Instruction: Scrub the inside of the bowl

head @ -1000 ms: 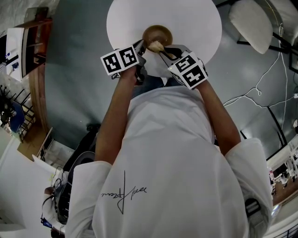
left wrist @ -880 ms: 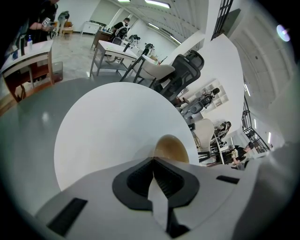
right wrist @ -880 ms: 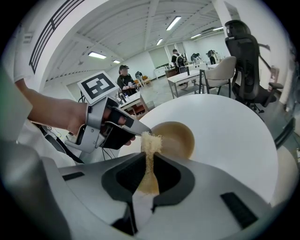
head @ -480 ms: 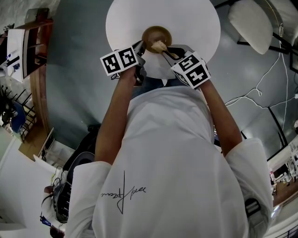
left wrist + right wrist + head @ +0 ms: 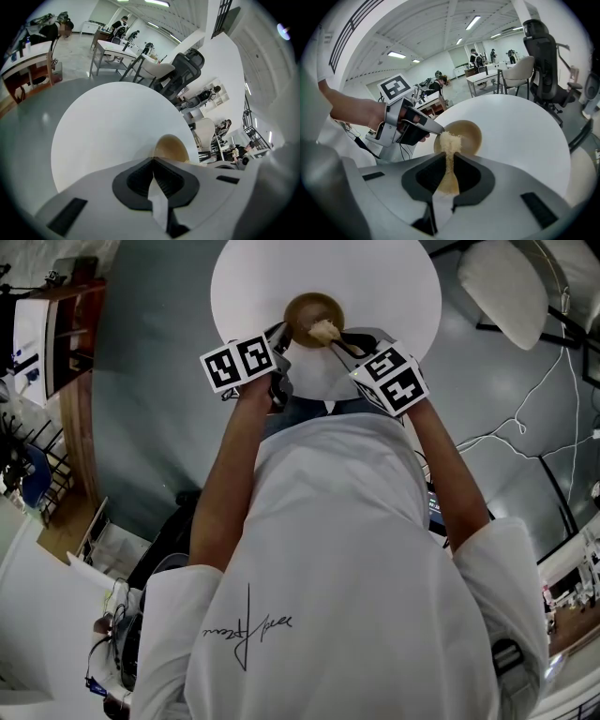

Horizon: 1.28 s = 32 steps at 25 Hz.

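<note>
A round white table [image 5: 375,277] is filling the top of the head view, with grey floor [image 5: 150,381] lying around it. A person in a white shirt [image 5: 328,549] is leaning over the table's near edge. A brown bowl [image 5: 302,309] is sitting upright on the table close to that edge, between the two grippers. The left gripper [image 5: 284,334] is pinching the bowl's rim on the person's left side, its jaws pressing almost together with only the thin wall between them. The right gripper [image 5: 449,161] is gripping a pale yellow sponge [image 5: 449,152], its jaws standing narrowly apart on the sponge's lower part. The sponge's fluffy upper end is poking past the jaw tips and reaching over the rim into the bowl, just beside the left gripper's tips.
</note>
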Tool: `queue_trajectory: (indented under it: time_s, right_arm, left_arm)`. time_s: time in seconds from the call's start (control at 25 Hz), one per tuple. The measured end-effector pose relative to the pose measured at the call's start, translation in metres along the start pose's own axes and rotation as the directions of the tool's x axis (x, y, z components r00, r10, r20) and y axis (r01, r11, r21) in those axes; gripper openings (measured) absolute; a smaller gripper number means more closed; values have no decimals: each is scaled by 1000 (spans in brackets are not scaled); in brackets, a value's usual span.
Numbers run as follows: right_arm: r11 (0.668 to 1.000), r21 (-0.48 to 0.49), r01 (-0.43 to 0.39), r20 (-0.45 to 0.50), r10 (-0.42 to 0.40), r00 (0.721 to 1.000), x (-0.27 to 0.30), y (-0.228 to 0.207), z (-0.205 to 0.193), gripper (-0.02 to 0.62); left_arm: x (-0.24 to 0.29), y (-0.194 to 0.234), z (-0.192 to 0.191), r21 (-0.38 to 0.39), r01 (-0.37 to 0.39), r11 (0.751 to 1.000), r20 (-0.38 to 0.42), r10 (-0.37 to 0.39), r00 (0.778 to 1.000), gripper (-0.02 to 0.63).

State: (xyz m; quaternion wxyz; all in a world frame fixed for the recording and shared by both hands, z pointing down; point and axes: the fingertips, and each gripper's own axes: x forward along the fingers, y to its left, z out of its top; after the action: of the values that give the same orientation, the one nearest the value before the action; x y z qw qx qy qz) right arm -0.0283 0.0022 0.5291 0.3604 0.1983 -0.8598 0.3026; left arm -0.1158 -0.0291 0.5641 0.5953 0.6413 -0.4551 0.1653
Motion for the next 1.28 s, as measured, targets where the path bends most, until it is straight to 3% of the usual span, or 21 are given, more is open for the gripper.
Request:
queue_trajectory:
  time_s: [1.28]
  right_arm:
    - [998, -67, 2, -41, -5, 999, -9, -35, 5, 57]
  left_arm:
    - [5, 1, 4, 1, 4, 1000, -15, -4, 1000, 11]
